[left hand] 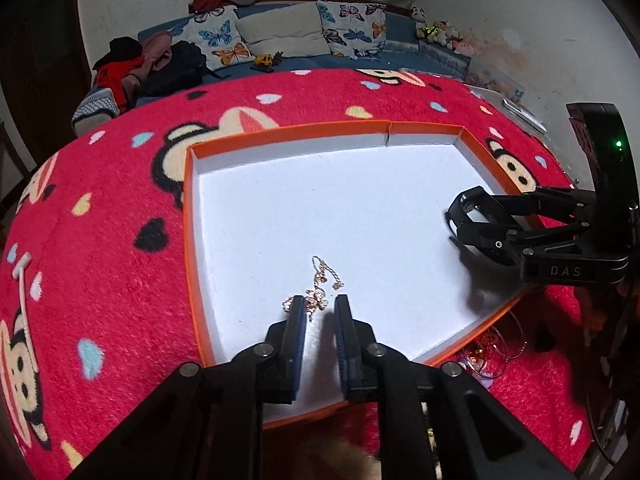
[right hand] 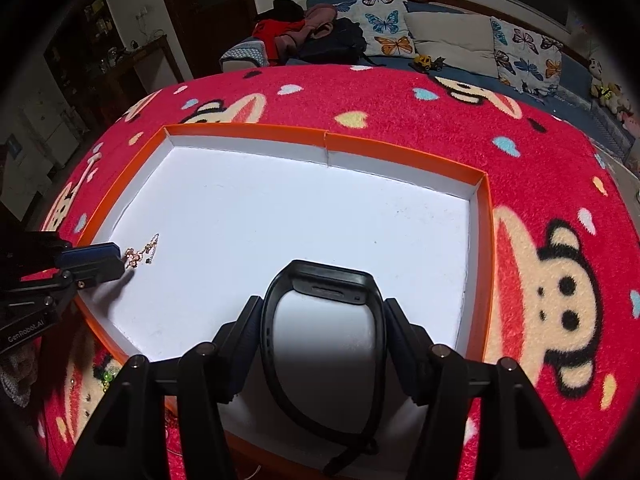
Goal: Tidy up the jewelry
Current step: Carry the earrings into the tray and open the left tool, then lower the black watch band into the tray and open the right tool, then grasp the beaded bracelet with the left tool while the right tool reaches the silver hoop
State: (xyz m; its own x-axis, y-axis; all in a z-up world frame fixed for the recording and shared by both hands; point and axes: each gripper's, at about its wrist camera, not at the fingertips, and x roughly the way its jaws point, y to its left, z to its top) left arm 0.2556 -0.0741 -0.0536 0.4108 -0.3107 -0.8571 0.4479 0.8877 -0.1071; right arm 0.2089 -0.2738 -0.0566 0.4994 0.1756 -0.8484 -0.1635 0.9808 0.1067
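**Chain on the tray floor, watch held over it**

On the red cartoon blanket (left hand: 120, 216) lies a shallow tray (left hand: 288, 132) with an orange rim and a white floor. At its left side the left gripper (left hand: 320, 306) points down at a thin gold chain (left hand: 320, 284) that lies in a loose heap on the white floor; the jaws stand a little apart, one on each side of the near end of the chain, and do not press on it. To the right, the right gripper (right hand: 322, 312) holds a black wristwatch (right hand: 320, 280) by the sides of its strap loop, jaws wide, above the near right part of the tray
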